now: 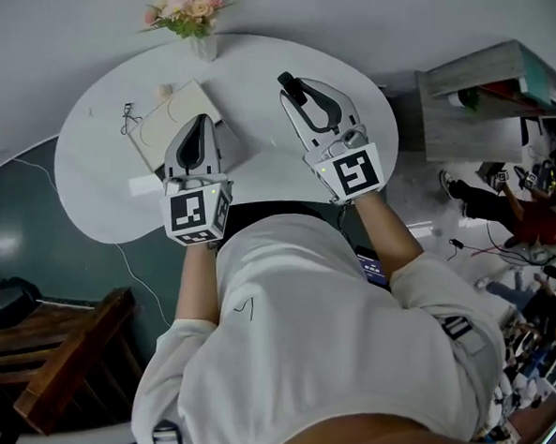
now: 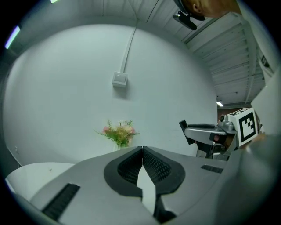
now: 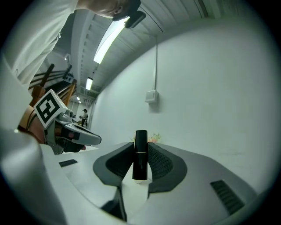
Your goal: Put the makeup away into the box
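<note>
While I watch through the head view, my right gripper [image 1: 292, 90] is clamped on a black lipstick [image 3: 140, 145]. In the right gripper view the tube stands upright between the two pads, pinched on both sides, and its top pokes up past the jaw tips. My left gripper [image 1: 202, 121] is clenched on nothing: in its own view the pads [image 2: 156, 165] meet at the tips, with only bare wall beyond them. Both grippers hang over the white table [image 1: 97, 180], side by side and apart. The box [image 1: 164, 125] lies on the table, cream-coloured, and the left gripper partly covers it in the head view, so I cannot tell whether it is open. The lipstick is to the right of the box and clear of it. Flowers [image 1: 188, 8] in a vase [image 1: 205, 48] stand at the table's far edge, and a thin cable [image 1: 126, 118] lies just left of the box
</note>
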Motion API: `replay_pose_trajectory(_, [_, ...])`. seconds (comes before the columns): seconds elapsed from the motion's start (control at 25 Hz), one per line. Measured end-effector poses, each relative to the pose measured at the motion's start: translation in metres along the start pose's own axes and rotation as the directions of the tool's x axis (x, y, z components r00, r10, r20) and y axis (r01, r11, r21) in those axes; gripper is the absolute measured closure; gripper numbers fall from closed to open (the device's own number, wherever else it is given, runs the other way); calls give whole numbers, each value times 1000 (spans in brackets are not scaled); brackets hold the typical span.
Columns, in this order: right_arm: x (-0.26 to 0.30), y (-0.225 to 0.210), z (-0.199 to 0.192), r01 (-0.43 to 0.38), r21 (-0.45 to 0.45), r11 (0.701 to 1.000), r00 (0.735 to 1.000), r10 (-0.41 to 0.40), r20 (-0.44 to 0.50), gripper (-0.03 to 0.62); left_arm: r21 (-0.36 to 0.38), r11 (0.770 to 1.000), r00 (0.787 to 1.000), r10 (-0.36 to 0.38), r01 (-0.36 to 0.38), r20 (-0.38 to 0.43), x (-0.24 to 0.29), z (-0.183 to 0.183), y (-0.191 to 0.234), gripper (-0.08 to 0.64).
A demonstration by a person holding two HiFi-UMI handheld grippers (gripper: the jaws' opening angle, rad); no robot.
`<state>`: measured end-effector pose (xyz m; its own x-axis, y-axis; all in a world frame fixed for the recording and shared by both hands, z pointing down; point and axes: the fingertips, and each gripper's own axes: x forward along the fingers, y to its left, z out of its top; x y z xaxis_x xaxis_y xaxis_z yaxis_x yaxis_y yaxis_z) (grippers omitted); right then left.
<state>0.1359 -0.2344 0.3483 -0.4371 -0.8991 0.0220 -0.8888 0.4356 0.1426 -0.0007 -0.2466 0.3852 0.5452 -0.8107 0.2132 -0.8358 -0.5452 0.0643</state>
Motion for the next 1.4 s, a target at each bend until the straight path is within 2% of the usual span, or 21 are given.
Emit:
replay_pose_trajectory(0.16, [30, 33, 10, -149, -20, 989, 988, 150, 24, 494, 5, 992, 992, 122, -122, 12, -29, 1, 27, 540])
replay_pose_trajectory(0.28, [53, 67, 16, -283, -38, 958, 958, 284, 33, 494, 2, 973, 973, 229, -229, 15, -57, -1, 53, 540])
replay_pose_trajectory(0.4, [73, 104, 18, -417, -61, 907, 908, 419, 24, 494, -13, 945, 945, 327, -327, -4, -83, -10, 76, 540])
replay_pose_trajectory(0.52, [88, 141, 19, -520, -95, 849, 853, 522, 7, 494, -23, 923, 923, 383, -383, -35, -107, -24, 94, 540])
replay_pose_trajectory(0.64, [98, 179, 16, -613, -131, 779, 789, 613, -42, 494, -37, 902, 901, 427, -430, -71, -133, -41, 114, 540])
replay_pose_trajectory(0.8, [101, 224, -1, -739, -137, 660, 674, 721, -163, 494, -84, 871, 872, 471, -483, -134, -161, -72, 131, 540])
replay_pose_trajectory(1.04, [98, 275, -49, -855, -89, 510, 498, 763, -412, 494, -155, 846, 851, 470, -510, -235, -181, -130, 148, 540])
replay_pose_trajectory(1.16, [95, 295, -75, -901, -57, 431, 398, 766, -505, 494, -207, 836, 849, 447, -509, -283, -185, -160, 151, 540])
replay_pose_trajectory(1.32, [80, 323, -124, -953, -19, 302, 243, 726, -643, 494, -270, 819, 845, 407, -506, -348, -194, -198, 150, 540])
replay_pose_trajectory(1.4, [77, 331, -150, -964, 9, 264, 183, 693, -697, 495, -292, 815, 846, 388, -501, -366, -194, -213, 150, 540])
